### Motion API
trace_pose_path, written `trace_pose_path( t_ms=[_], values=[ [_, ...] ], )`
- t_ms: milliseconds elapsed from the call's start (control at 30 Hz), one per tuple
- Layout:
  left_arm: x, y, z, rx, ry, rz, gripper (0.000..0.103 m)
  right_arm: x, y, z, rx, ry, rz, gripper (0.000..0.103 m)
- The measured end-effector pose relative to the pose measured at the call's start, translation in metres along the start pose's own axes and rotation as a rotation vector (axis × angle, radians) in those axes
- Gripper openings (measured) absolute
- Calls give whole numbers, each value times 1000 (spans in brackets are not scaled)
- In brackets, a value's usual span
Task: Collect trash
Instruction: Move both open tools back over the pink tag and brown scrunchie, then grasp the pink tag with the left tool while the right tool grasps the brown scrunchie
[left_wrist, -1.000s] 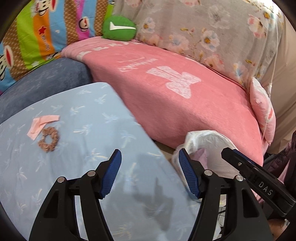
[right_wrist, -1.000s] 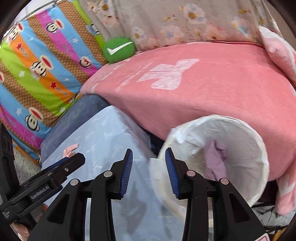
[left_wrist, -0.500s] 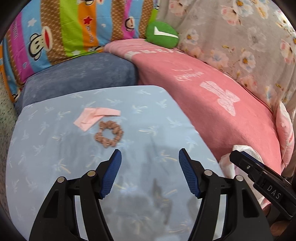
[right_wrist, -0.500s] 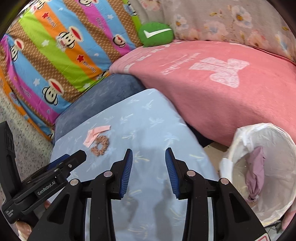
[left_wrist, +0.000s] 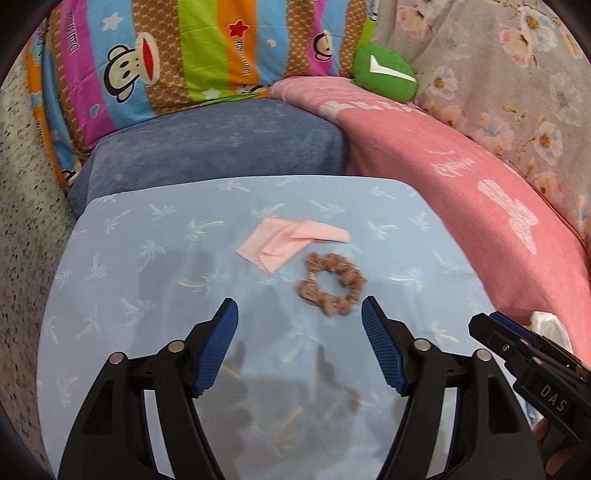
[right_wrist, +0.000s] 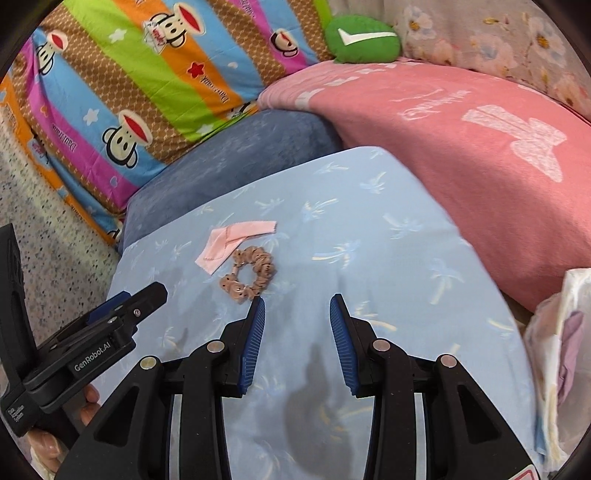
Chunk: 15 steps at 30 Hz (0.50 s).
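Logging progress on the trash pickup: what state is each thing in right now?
Left hand-held gripper: open, empty; its jaws have just been opening.
Right hand-held gripper: open, empty.
Pink cloth: folded over, lying on the table.
Brown scrunchie: flat beside the cloth.
White-lined bin: open, purple item inside.

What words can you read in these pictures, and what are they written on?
"DAS": on the right tool's body, seen from the left wrist.
"GenRobot.AI": on the left tool's body, seen from the right wrist.
Small white print lower on that body: too small to read.
White script on the pink blanket: too blurred to read.
Lettering on the striped monkey cushion: too blurred to read.
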<state>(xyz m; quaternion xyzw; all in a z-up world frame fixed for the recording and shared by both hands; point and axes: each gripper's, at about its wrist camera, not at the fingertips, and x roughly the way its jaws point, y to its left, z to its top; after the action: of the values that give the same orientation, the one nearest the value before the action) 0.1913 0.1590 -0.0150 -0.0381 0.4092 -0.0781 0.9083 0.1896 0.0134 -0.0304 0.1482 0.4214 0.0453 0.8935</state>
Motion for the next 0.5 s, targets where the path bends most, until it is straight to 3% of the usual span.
trace_pose_path(
  t_ms=[100, 267, 500],
  values=[
    [13, 14, 8, -2, 7, 19, 68, 24, 12, 4, -15, 24, 6, 37],
    [39, 29, 22, -4, 16, 43, 79, 60, 25, 11, -27, 58, 19, 37],
    [79, 36, 39, 2, 40, 48, 80, 107, 35, 25, -31, 92, 28, 37]
  ],
)
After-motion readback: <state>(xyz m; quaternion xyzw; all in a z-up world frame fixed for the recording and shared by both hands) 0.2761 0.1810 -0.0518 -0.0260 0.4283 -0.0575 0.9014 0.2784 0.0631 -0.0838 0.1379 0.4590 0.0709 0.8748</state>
